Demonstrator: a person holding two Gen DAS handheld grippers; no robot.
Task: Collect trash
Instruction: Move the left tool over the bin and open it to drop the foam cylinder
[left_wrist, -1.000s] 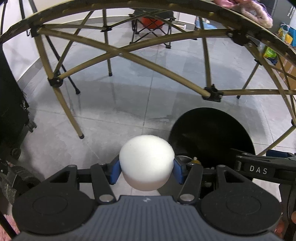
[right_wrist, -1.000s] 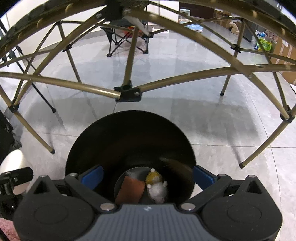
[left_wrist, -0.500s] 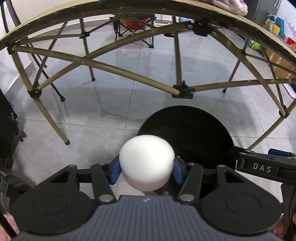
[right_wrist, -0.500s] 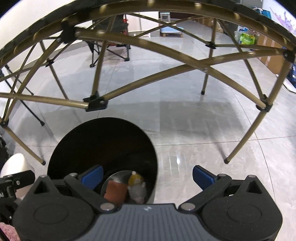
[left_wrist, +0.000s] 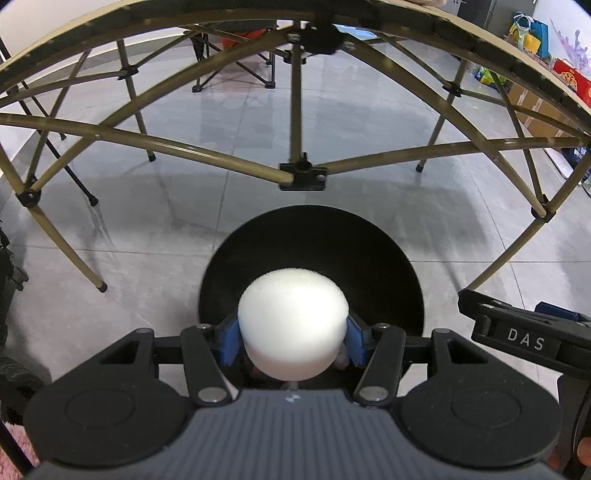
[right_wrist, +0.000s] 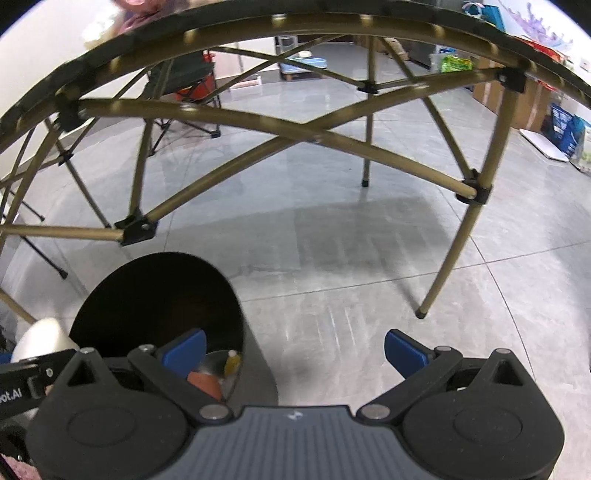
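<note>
Now the left claw (left_wrist: 291, 341) is clenched on a white foam puck (left_wrist: 292, 325), its blue pads pressing either side, and holds it right over the mouth of the black bin (left_wrist: 388, 258) on the floor, presumably so a release drops it straight in. Some scraps (right_wrist: 207, 380) already lie at the bin's bottom. The right claw (right_wrist: 295, 350) hangs released, nothing between its pads, off beside the bin, likely keeping clear.
</note>
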